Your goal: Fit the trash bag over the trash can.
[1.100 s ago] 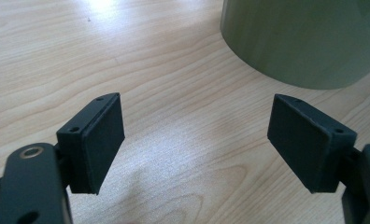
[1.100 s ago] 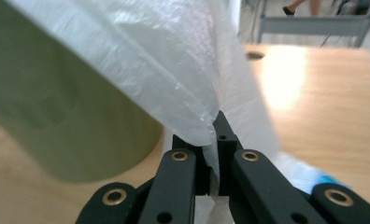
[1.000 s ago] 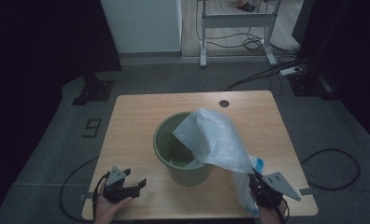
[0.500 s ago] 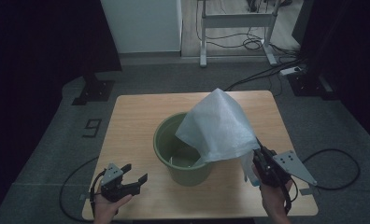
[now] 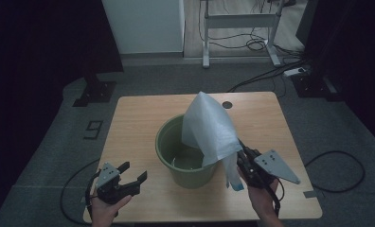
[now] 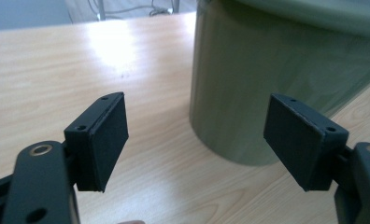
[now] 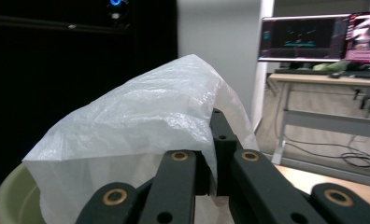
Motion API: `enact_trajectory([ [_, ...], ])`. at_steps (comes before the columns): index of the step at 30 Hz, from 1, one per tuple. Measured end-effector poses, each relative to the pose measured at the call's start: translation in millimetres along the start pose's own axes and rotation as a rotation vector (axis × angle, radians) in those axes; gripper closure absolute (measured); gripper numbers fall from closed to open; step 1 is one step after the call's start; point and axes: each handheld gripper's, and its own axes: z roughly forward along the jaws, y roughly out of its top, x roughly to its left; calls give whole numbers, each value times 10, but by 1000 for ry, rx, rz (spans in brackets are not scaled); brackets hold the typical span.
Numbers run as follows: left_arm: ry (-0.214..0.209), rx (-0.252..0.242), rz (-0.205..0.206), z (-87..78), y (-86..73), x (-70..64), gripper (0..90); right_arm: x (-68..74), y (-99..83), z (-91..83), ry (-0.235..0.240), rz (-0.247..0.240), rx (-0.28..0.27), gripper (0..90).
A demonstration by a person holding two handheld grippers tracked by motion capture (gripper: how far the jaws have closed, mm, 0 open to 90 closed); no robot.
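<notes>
On the wooden bench (image 5: 138,123), the right tongs (image 5: 245,163) pinch a white plastic bag (image 5: 208,127) closed-jawed, lifting it beside the green bucket (image 5: 176,142), probably to line it; left tongs (image 5: 131,179) gape empty nearby

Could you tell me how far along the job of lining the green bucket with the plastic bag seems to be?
It looks early. Done: the right gripper is shut on the white plastic bag and holds it up, billowed, above the green bucket. In hand: getting the bag over the bucket's mouth. Left: the bag is not yet opened or tucked over the rim, and the left gripper waits open beside the bucket, holding nothing.
</notes>
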Motion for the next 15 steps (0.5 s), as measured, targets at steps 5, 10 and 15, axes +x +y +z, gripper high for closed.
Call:
enact_trajectory([
  [5, -25, -28, -9, -27, 104, -68, 227, 144, -69, 136, 53, -21, 43, 884],
  [10, -49, -46, -11, -33, 183, -143, 235, 222, -102, 172, 82, -32, 65, 880],
  [15, -67, -60, 0, -26, 345, -278, 241, 334, -151, 176, 114, -66, 91, 863],
])
